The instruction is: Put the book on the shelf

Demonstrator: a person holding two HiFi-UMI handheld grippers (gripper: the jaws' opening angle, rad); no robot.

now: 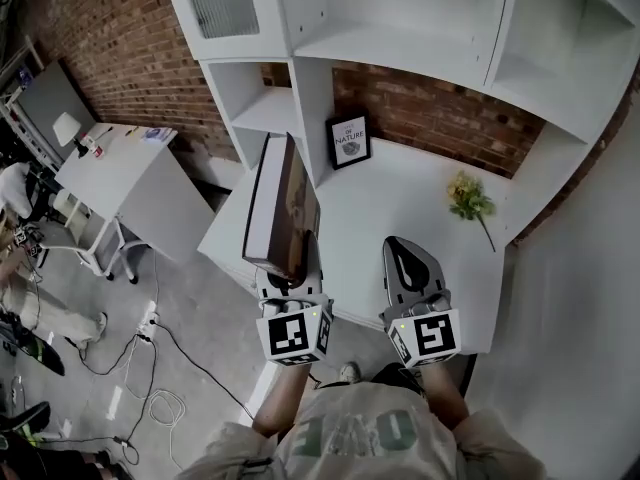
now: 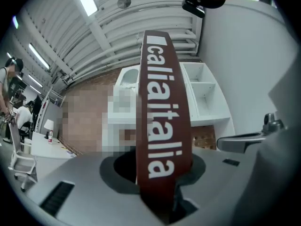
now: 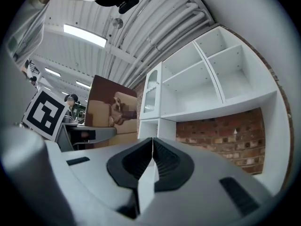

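Observation:
My left gripper [image 1: 290, 268] is shut on a large book [image 1: 280, 208] and holds it upright above the white desk's left part. Its dark red spine [image 2: 162, 121] with white lettering rises straight up between the jaws in the left gripper view. The cover with a dog picture [image 3: 113, 112] shows at the left of the right gripper view. My right gripper [image 1: 408, 258] hovers beside it, shut and empty [image 3: 151, 147]. The white shelf unit [image 1: 400, 28] stands ahead, its open compartments [image 3: 207, 79] bare.
A framed sign [image 1: 350, 142] leans against the brick wall at the desk's back. A yellow flower sprig [image 1: 470, 200] lies on the desk [image 1: 400, 203] to the right. A second white table [image 1: 120, 173] and floor cables [image 1: 150, 368] lie to the left.

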